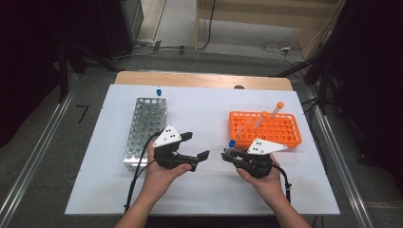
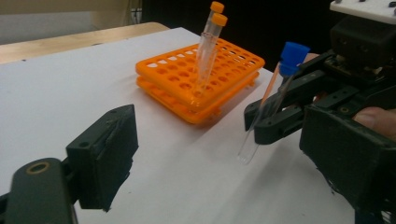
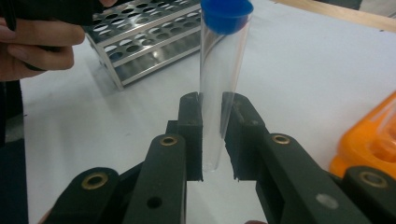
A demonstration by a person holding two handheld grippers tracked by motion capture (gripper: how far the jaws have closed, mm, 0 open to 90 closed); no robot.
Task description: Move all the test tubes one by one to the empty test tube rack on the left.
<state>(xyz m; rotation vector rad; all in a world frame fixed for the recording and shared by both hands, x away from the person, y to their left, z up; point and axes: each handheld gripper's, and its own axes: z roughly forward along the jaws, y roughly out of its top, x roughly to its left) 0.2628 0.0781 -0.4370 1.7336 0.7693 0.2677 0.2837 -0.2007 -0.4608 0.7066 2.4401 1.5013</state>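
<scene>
My right gripper is shut on a clear tube with a blue cap, held upright just above the white table. In the right gripper view its jaws pinch the tube near its lower end. My left gripper stands open and empty, a short way left of the tube and pointing toward it. The left gripper view has one of its own fingers at lower left, and the right gripper holding the blue-capped tube farther off.
An orange rack with two orange-capped tubes sits at the right. A metal rack lies at the left, one blue-capped tube at its far end. White sheet covers the table around both hands.
</scene>
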